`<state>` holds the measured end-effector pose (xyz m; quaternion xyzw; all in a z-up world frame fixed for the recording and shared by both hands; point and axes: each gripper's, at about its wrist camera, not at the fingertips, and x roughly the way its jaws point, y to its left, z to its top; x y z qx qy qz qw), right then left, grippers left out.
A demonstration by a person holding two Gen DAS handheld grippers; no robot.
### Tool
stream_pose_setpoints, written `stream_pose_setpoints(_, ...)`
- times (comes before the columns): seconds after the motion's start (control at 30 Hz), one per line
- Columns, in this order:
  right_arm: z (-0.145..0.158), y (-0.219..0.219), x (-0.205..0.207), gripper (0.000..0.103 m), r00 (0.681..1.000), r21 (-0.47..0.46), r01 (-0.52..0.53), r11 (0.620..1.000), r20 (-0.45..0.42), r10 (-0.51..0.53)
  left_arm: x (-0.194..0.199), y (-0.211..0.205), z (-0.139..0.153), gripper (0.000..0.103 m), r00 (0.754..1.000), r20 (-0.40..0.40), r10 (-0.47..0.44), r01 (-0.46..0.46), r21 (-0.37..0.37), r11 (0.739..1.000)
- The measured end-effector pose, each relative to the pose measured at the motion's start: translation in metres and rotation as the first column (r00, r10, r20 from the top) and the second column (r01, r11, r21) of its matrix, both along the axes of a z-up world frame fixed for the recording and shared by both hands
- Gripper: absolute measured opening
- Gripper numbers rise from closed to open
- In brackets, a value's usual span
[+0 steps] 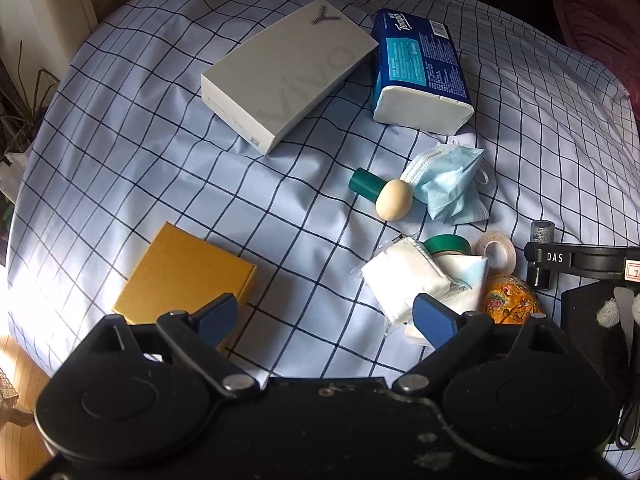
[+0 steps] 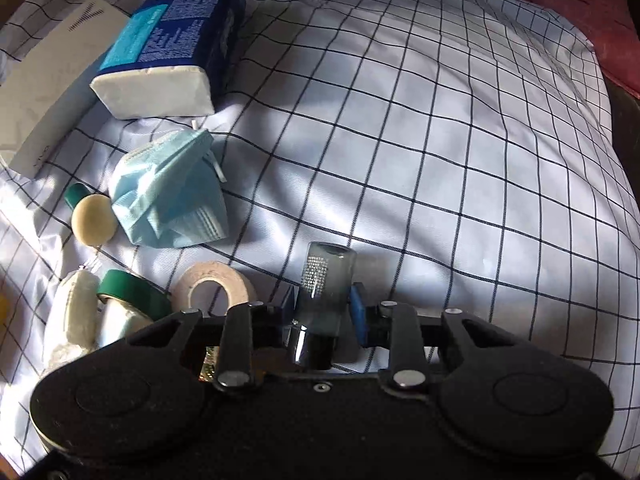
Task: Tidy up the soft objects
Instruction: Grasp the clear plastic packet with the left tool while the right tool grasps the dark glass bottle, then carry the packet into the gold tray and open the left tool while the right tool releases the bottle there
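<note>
A crumpled blue face mask [image 1: 452,184] [image 2: 172,196] lies on the checked bed sheet [image 1: 140,140], below a blue tissue pack [image 1: 420,68] [image 2: 176,36]. A white gauze pack [image 1: 404,280] [image 2: 78,308] sits just beyond my left gripper's right finger. My left gripper [image 1: 324,308] hangs open over bare sheet, with nothing between its fingers. My right gripper [image 2: 323,300] is shut on a smoky grey bottle [image 2: 328,276], whose top shows in the left wrist view too [image 1: 542,230]. A beige egg-shaped sponge [image 1: 394,200] [image 2: 94,220] rests against a green cap [image 1: 364,184].
A white phone box [image 1: 288,76] lies at the back and a yellow box [image 1: 184,276] sits by my left finger. A white tape roll [image 1: 496,250] [image 2: 216,286], a green tape roll [image 1: 448,244] and an ornate yellow egg [image 1: 508,300] crowd the gauze. Open sheet stretches right [image 2: 460,160].
</note>
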<state>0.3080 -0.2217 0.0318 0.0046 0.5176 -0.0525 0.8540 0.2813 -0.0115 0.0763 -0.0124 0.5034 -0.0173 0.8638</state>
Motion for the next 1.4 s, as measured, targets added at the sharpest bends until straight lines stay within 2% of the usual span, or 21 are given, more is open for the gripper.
stream_pose_setpoints(0.2, 0.03, 0.0, 0.0, 0.028, 0.998, 0.108, -0.006, 0.994, 0.064, -0.001, 0.019, -0.01, -0.011, 0.094, 0.999, 0.006, 0.032, -0.032, 0.019, 0.999)
stream_pose_setpoints(0.4, 0.046, -0.002, -0.005, 0.028, 0.995, 0.138, -0.029, 0.99, 0.101, 0.015, 0.04, -0.023, -0.03, 0.094, 0.995, -0.078, 0.06, -0.066, -0.076, 0.995)
stream_pose_setpoints(0.6, 0.055, -0.014, -0.009, 0.028, 0.993, 0.176, -0.007, 0.984, 0.119, -0.014, 0.057, -0.043, -0.047, 0.093, 0.991, -0.122, 0.046, -0.056, -0.077, 0.995)
stream_pose_setpoints(0.67, 0.056, -0.015, -0.011, 0.028, 0.992, 0.172, -0.015, 0.985, 0.124, -0.007, 0.063, -0.043, -0.052, 0.086, 0.991, -0.13, 0.044, -0.057, -0.099, 0.993)
stream_pose_setpoints(0.73, 0.058, -0.016, -0.013, 0.028, 0.992, 0.17, -0.024, 0.985, 0.13, 0.002, 0.067, -0.039, -0.052, 0.059, 0.989, -0.143, 0.036, -0.058, -0.153, 0.987)
stream_pose_setpoints(0.8, 0.059, -0.018, -0.015, 0.028, 0.991, 0.173, -0.024, 0.985, 0.135, 0.001, 0.068, -0.035, -0.051, 0.05, 0.987, -0.159, 0.039, -0.068, -0.186, 0.98)
stream_pose_setpoints(1.1, 0.065, -0.021, -0.022, 0.028, 0.989, 0.184, -0.028, 0.983, 0.15, 0.0, 0.036, -0.025, -0.011, 0.048, 0.994, -0.108, 0.032, -0.046, -0.132, 0.99)
stream_pose_setpoints(1.27, 0.072, -0.018, -0.031, 0.028, 0.987, 0.19, -0.037, 0.981, 0.16, 0.006, -0.01, -0.022, 0.012, 0.049, 0.997, -0.082, -0.008, 0.006, -0.023, 1.0)
stream_pose_setpoints(1.4, 0.081, -0.012, -0.044, 0.028, 0.985, 0.2, -0.049, 0.979, 0.174, 0.014, -0.054, -0.013, 0.02, 0.049, 0.996, -0.083, -0.038, 0.043, 0.051, 0.998)
